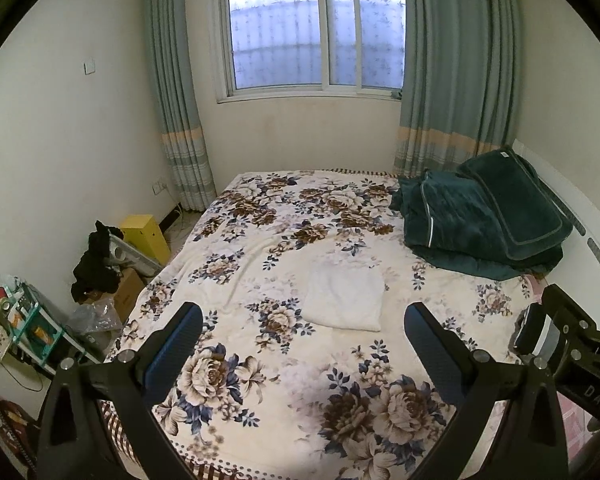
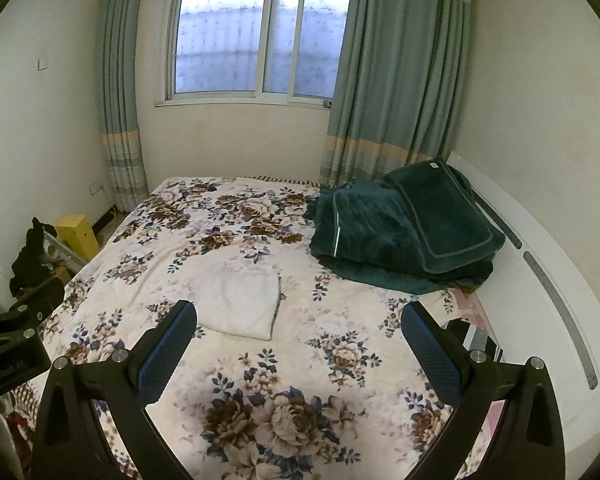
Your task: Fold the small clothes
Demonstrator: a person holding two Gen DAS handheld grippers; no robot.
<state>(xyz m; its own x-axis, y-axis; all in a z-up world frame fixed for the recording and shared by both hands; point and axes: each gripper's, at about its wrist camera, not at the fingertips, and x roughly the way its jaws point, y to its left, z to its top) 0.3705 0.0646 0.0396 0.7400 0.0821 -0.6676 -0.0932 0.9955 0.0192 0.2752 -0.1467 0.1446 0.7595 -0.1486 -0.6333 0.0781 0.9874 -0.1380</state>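
A small white garment (image 1: 344,298) lies folded into a flat rectangle in the middle of the floral bedspread (image 1: 260,360); it also shows in the right wrist view (image 2: 242,302). My left gripper (image 1: 303,328) is open and empty, held above the bed's near part, short of the garment. My right gripper (image 2: 299,326) is open and empty, also above the bed, with the garment ahead of its left finger (image 2: 168,344). The right gripper's body shows at the right edge of the left wrist view (image 1: 572,344).
A dark green folded blanket and pillow (image 1: 484,224) lie at the bed's far right by a white headboard (image 2: 540,272). Left of the bed stand a yellow box (image 1: 146,236), black clothing (image 1: 94,264), cardboard boxes and a cluttered shelf (image 1: 24,320). A curtained window (image 1: 312,32) is behind.
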